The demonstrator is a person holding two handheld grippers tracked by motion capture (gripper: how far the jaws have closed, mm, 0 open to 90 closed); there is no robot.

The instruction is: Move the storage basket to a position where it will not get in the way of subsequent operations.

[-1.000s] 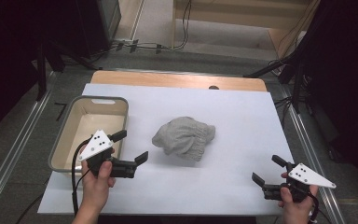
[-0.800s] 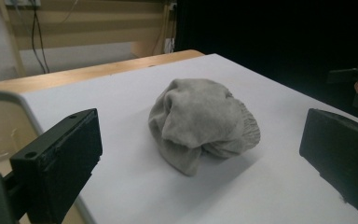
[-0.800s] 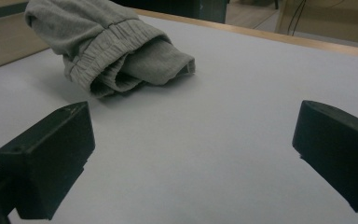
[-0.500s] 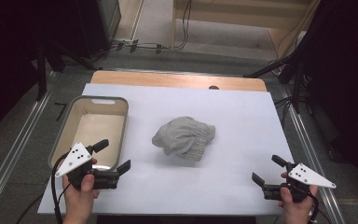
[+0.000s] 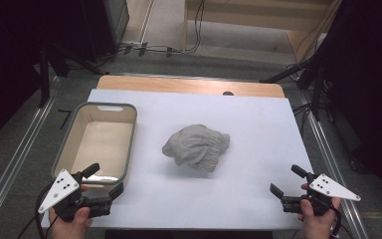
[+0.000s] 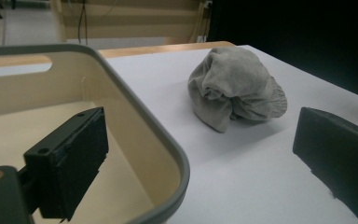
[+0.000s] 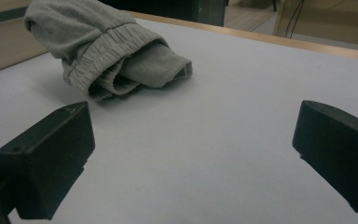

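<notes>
While both jaw pairs stand spread and empty at the near table edge, we note the left gripper (image 5: 104, 181) straddles the near corner of the basin (image 5: 124, 149); lifting could hook its rim. The right gripper (image 5: 288, 180) sits well apart from the crumpled grey garment (image 5: 196, 147) mid-table; a shallow pinch may take one loose fold.

We looked down and forward from above the near edge of the desk (image 5: 258, 114), taking in its whole top. The left gripper view sat low at the near left corner, close over the bin's rim (image 6: 135, 109), facing the crumpled grey cloth (image 6: 235, 88). The right gripper view sat low at the near right corner and shared that cloth (image 7: 107, 51).
</notes>
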